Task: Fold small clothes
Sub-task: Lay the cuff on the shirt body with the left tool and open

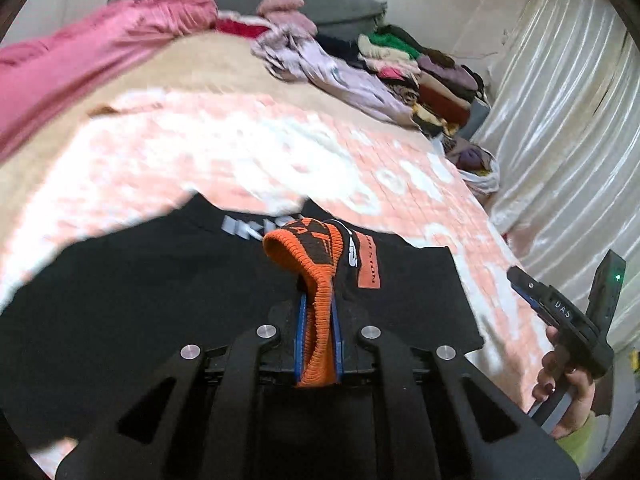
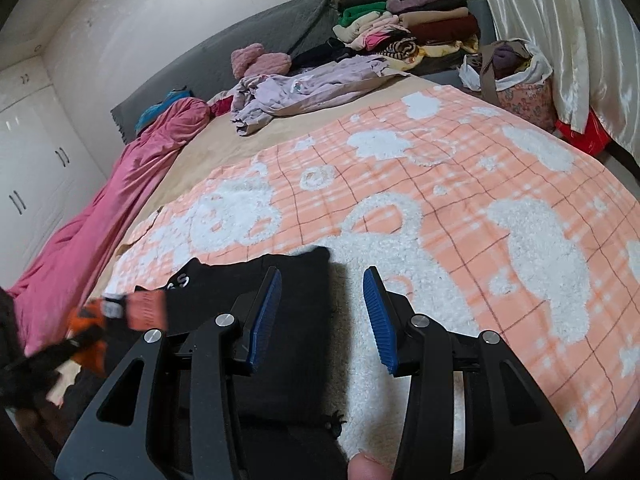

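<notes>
A small black garment [image 1: 160, 288] with an orange ribbed cuff [image 1: 316, 280] and an orange patch [image 1: 368, 268] lies on the peach and white blanket [image 1: 248, 148]. My left gripper [image 1: 318, 320] is shut on the orange cuff and lifts it off the garment. In the right wrist view the black garment [image 2: 288, 320] lies under my right gripper [image 2: 324, 312], which is open and empty just above its edge. The orange cuff [image 2: 88, 320] shows blurred at the left. The right gripper also shows in the left wrist view [image 1: 560, 312].
A pink blanket [image 2: 100, 216] lies along the left side of the bed. A crumpled lilac garment [image 2: 296, 92] and stacks of folded clothes [image 2: 408, 28] sit at the far end. A bag [image 2: 516, 80] and white curtains [image 2: 560, 32] stand at the right.
</notes>
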### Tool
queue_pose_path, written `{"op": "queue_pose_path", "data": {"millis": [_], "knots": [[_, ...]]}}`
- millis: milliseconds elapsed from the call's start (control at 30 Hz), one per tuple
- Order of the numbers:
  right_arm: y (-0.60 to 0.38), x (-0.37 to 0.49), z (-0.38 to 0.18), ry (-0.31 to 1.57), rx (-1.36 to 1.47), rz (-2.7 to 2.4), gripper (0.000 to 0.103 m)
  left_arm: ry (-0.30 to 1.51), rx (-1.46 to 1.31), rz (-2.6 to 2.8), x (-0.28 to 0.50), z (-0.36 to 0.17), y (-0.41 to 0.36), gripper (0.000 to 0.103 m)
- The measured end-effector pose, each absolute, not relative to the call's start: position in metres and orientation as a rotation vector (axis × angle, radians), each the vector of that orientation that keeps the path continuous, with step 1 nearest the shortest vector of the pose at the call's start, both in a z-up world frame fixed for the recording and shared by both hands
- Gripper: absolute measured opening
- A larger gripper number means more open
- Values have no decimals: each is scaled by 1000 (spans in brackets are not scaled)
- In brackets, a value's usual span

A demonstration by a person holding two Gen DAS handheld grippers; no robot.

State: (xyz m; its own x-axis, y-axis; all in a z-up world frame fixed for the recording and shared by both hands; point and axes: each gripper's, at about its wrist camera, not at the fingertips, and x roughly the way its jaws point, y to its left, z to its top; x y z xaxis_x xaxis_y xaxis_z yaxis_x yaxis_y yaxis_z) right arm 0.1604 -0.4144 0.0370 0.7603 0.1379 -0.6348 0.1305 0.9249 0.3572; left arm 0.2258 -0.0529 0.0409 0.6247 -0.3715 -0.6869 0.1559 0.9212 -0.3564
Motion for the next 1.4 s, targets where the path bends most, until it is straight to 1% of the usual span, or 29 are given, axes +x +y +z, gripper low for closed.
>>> {"op": "queue_pose_path", "data": {"millis": [167,300,500,667,900,1033,1133,1167,1300,1400], "knots": [[-402,164,32,730,350,23,36,868,-253,-217,222,34,-14,9],[-384,165,27,744,297,39,36,891,-309,-184,220,22,21,9],[-353,168,17,772,194,61,36,934,-322,-169,220,-6,36,10],[-325,169,6,800,110,97,36,956,-349,-182,219,-10,44,12],[-313,167,2,810,78,111,37,914,-354,-121,212,3,63,13],[-310,165,3,797,73,120,38,879,-303,-117,207,12,54,18],[-305,162,4,788,58,132,38,875,-225,-163,204,13,28,20],[-302,162,4,789,52,140,38,880,-185,-178,203,11,17,22],[-288,160,1,799,16,176,38,941,-45,-145,205,-13,-9,23],[-281,161,-4,822,-5,200,38,1004,-26,-107,208,-34,-6,24]]}}
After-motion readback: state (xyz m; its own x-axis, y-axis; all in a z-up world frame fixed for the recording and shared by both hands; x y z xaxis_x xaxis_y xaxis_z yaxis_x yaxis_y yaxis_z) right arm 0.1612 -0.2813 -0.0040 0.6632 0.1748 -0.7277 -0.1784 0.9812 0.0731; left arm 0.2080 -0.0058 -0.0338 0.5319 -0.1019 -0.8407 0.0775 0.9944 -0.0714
